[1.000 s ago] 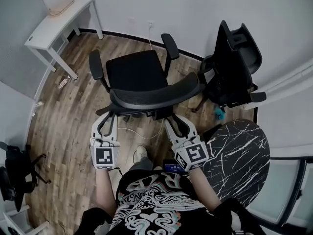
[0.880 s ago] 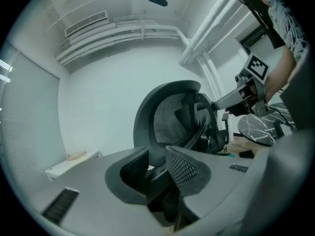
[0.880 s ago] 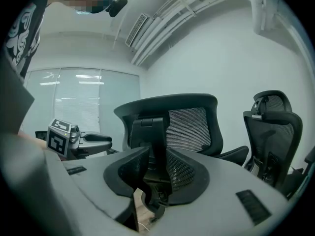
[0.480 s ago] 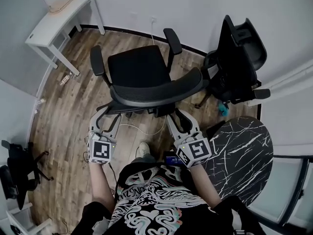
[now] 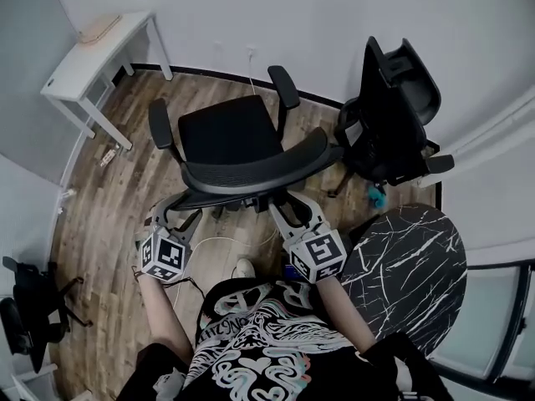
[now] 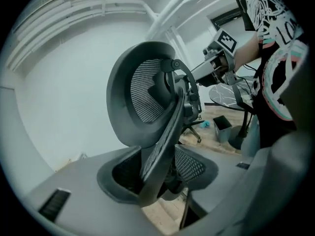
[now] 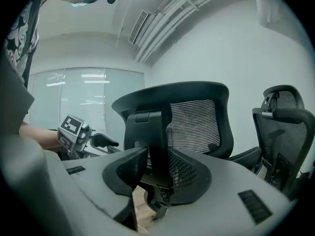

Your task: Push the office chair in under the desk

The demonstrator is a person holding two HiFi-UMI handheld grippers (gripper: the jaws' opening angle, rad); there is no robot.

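The black office chair [image 5: 227, 130] stands mid-floor with its mesh backrest [image 5: 259, 170] turned toward me. The white desk [image 5: 84, 53] is at the far left corner, apart from the chair. My left gripper [image 5: 177, 215] sits low at the backrest's left end. Its jaws have just been opening and stand wide in the left gripper view [image 6: 162, 181], with the backrest's edge [image 6: 170, 132] between them and unpressed. My right gripper [image 5: 288, 209] reaches under the backrest. In the right gripper view [image 7: 157, 176] it is shut on the chair's back post [image 7: 156, 141].
A second black chair [image 5: 393, 115] stands at the right by the wall. A round black marble table [image 5: 410, 257] is close at my right. Another dark chair [image 5: 21, 307] sits at the lower left. A white cable [image 5: 221, 242] lies on the wood floor under the chair.
The left gripper has let go of the backrest edge, opened wide, rolled and sunk lower. The right gripper has stayed on the back post.
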